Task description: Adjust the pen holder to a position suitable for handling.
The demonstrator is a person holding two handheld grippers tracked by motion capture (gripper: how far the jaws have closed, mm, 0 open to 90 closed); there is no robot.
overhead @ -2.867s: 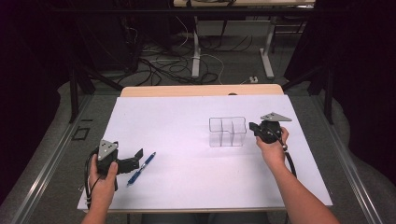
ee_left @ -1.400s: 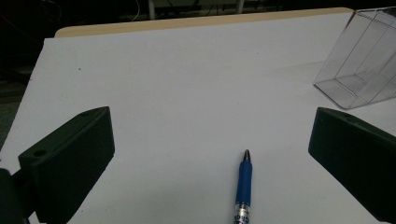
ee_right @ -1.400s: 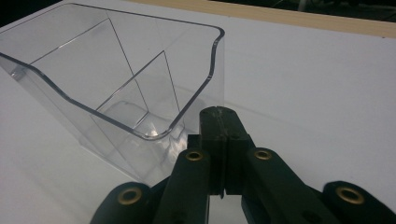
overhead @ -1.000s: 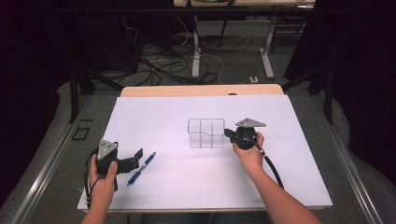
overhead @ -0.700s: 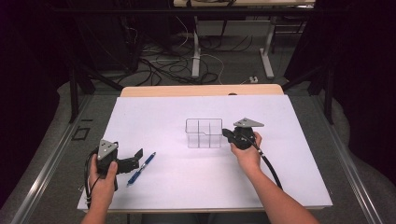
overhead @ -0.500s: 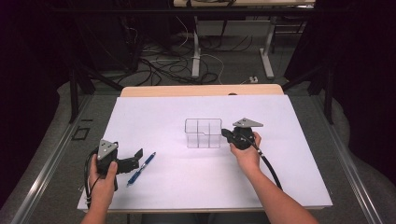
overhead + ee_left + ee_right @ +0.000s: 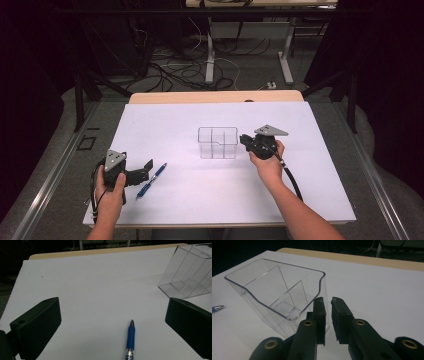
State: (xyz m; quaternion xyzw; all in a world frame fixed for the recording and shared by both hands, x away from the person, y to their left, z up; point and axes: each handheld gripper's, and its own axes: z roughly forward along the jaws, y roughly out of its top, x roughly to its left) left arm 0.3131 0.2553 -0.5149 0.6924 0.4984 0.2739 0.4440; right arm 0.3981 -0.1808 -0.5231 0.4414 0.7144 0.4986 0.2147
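White sheet [image 7: 200, 195] covers table. Clear organizer [image 7: 218, 143] upright mid-sheet; right gripper [image 7: 243, 139] at its right wall, jaws just opening a slit, wall between, pads off. Left gripper [image 7: 148, 170] wide open, empty, blue pen [image 7: 151, 179] between jaws.

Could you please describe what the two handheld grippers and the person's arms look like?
Both the left gripper and right gripper are black, with blocky jaws, brass-coloured rivets and a grey three-cornered plate on top. A black cable trails from the right one along the forearm. The forearms carry no sleeves.
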